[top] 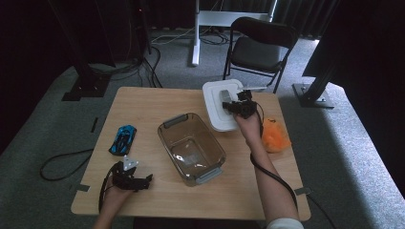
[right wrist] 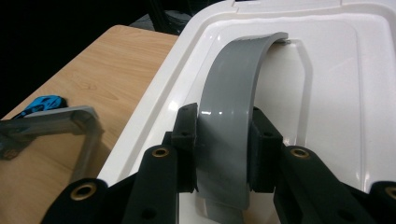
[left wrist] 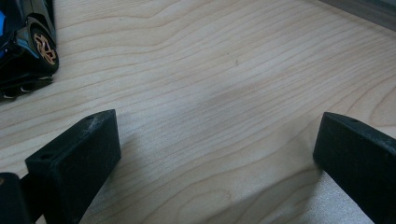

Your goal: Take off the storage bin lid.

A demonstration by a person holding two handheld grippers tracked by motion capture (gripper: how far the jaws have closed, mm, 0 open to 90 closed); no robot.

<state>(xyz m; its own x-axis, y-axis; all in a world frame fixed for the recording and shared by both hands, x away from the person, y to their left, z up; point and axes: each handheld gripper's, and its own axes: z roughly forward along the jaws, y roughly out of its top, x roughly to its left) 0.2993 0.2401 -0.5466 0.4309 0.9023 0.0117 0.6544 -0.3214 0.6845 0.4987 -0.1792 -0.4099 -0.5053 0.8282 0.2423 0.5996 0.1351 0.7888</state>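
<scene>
Right hand-held gripper is clamped on the grey arched handle of the white lid, which lies near the worktop's far right corner. Left hand-held gripper rests near the front left corner, jaws spread wide over bare wood, holding nothing. The left gripper view catches the blue toy car's orange-spoked wheel close up; the high view shows the clear bin mid-worktop.

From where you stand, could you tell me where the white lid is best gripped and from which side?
By its grey arched handle, from above: it rises clear of the flat white lid, leaving room for a jaw on each side. The right gripper is shut on it just so.
</scene>
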